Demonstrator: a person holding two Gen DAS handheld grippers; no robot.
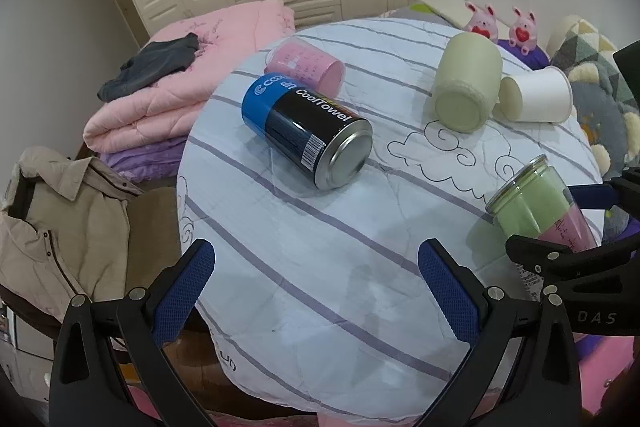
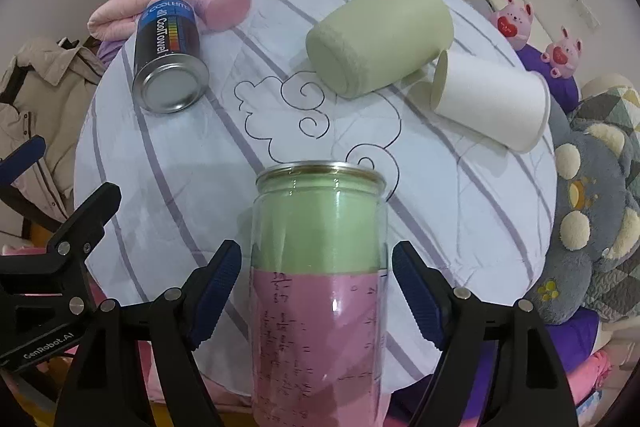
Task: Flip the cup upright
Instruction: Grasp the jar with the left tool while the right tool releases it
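Now straddling the clear cup [image 2: 318, 279] lying on the quilt-covered worktop [image 2: 460, 211] with right tongs [image 2: 316, 297] open, pads not yet touching; left tongs [image 1: 316, 291] hanging open, empty. Next: closing, then tipping upright.

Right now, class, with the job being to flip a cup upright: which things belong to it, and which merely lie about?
Job:
clear cup
right gripper
pink cup
green cup
white paper cup

Lying about:
CoolTowel can
pink quilt
beige jacket
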